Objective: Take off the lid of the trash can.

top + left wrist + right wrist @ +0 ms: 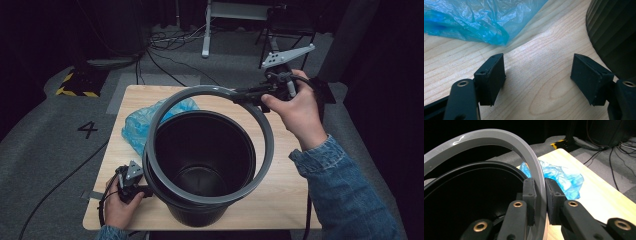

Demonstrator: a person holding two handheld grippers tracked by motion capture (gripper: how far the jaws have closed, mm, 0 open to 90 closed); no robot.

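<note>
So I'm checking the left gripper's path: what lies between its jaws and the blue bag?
Only bare wooden table lies between the open left gripper and the blue bag, as the left gripper view shows.

A light wooden tabletop (280,192) stands on grey carpet (45,145), which bears a painted number 4 (87,129) at the left of the frame. Yellow-black hazard tape (75,85) lies upper left. Black cables (165,42) run toward a white stand leg (206,30) at top centre. Dark curtains (385,75) fill the right side.

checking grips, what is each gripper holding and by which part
The right gripper clamps the grey plastic ring across its band, one edge raised. The left gripper holds nothing.
</note>
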